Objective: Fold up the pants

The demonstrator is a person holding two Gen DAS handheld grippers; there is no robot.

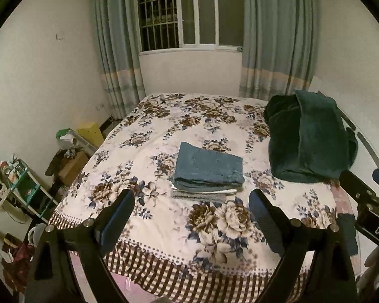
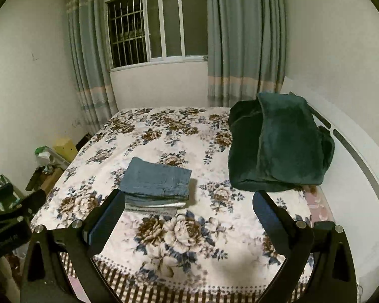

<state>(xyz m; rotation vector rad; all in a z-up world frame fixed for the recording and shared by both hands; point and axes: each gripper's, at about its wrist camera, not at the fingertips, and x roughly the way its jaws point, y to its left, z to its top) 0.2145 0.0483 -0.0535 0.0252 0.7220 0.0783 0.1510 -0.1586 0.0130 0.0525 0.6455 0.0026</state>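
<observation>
Pants (image 1: pixel 208 170) lay in a compact blue rectangle on the floral bedspread (image 1: pixel 214 229), roughly midway across the bed and nearer its foot edge than the window end, resting on what looked like a thin stack of other folded cloth with a pale strip showing beneath. Both tools hung above the foot edge with nothing in them: the left gripper (image 1: pixel 192 213) had its fingers spread wide apart, and the right gripper (image 2: pixel 189 213) showed the same wide gap, with the folded bundle visible between and beyond the pads. A dark green blanket (image 2: pixel 278 146) sat heaped toward the bed's right edge, well apart from the bundle. Judging by the tidy edges, the folding seemed finished or nearly so, and the step in hand was probably a final check or a withdrawal. To do that well, any last touch ought to come from above with the pads flat, pressing the top layer lightly rather than pinching it, since a pinch at a corner could drag the upper fold off the stack. Pulling both tools straight back over the foot edge would avoid brushing the pile.
</observation>
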